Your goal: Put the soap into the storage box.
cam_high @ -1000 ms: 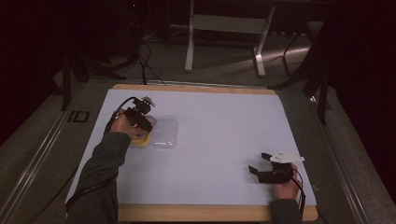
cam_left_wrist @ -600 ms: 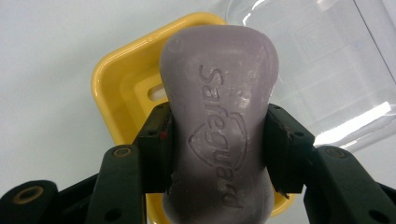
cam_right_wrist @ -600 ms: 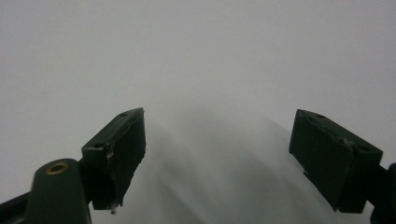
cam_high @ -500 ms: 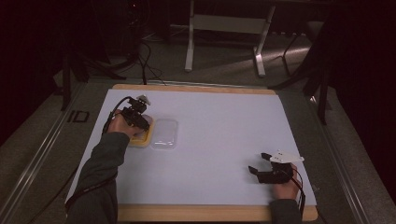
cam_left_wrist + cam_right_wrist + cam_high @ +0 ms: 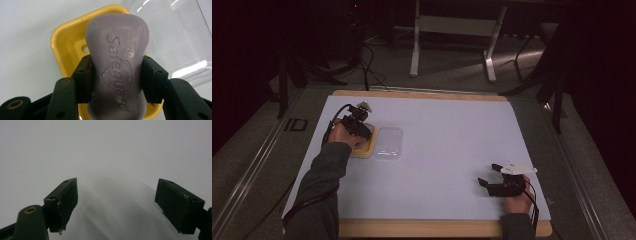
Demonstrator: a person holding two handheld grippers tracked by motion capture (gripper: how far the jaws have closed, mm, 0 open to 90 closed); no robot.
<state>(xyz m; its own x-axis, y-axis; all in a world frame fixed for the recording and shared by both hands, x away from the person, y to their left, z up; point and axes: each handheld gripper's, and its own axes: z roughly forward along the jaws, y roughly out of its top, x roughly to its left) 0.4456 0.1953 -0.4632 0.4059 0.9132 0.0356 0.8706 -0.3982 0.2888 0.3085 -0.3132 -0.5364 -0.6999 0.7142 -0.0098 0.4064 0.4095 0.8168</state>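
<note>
A pale purple bar of soap (image 5: 117, 62), stamped with a brand name, sits between the two black jaws of my left gripper (image 5: 116, 75), which is shut on its sides. Under the soap lies a yellow soap dish (image 5: 66, 42), and in the high view that dish (image 5: 363, 150) shows at the table's left beneath my left gripper (image 5: 359, 131). A clear plastic lid (image 5: 389, 142) lies right beside the dish, also seen as the transparent lid (image 5: 175, 32). My right gripper (image 5: 489, 175) rests open near the front right, with nothing between its jaws (image 5: 116, 202).
The white table top (image 5: 447, 130) has a wooden edge (image 5: 422, 95) at the back and front. Beyond it are a dark floor, cables and a desk frame (image 5: 452, 30). A person's sleeved forearm (image 5: 319, 185) comes in at the lower left.
My left gripper has shifted slightly over the yellow dish. The right gripper has stayed in place.
</note>
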